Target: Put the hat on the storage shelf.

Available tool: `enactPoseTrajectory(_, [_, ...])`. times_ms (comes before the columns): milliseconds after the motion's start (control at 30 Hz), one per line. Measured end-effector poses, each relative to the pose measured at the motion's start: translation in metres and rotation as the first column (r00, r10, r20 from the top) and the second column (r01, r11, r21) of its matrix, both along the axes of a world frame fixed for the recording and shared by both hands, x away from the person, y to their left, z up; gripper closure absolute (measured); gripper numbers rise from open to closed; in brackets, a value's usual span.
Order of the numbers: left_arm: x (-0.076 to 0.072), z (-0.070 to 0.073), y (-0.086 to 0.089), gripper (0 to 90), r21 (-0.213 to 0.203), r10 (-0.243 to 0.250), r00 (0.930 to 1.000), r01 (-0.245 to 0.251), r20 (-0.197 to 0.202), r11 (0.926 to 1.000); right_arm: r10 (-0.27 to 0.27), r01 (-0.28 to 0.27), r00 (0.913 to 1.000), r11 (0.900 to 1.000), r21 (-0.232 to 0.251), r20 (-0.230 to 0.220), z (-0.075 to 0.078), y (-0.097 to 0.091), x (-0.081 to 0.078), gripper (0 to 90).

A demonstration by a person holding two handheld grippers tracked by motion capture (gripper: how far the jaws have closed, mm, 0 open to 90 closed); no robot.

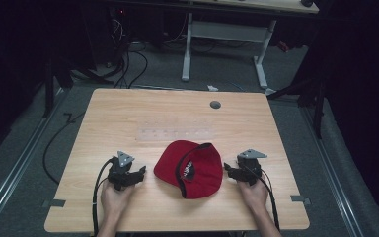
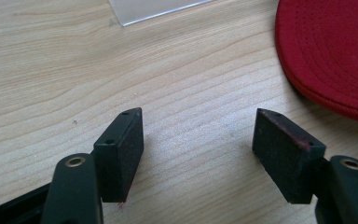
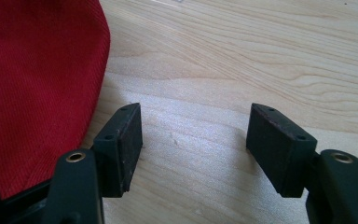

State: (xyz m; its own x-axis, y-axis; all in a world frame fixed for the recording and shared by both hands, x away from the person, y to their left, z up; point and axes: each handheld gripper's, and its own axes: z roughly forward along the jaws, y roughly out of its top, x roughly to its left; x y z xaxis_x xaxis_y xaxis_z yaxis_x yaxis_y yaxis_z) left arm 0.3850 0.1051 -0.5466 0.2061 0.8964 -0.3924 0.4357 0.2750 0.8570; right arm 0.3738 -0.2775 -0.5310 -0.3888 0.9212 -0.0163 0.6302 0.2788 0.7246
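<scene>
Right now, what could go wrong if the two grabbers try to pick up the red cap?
1. The red cap is soft cloth, so it may sag or fold when lifted.
2. Both the left gripper and the right gripper are open and beside the cap, not on it; closing now would likely catch only air.
3. A one-sided push might slide it along the smooth table.

Red cap (image 1: 192, 168) with black lining, pale wood-grain table (image 1: 128, 118)

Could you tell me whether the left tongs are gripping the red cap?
No, the left tongs stand open over bare table, with the cap off to the side.
</scene>
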Motion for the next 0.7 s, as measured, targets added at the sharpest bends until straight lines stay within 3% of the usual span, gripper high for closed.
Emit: enactPoseTrajectory(700, [-0.0007, 0.0001, -0.0012, 32.2, -0.006, 0.004, 1.0, -0.004, -0.004, 1.0, 0.0, 0.0, 1.0, 1.0, 0.0, 0.0, 0.0, 0.0, 0.0, 36.2])
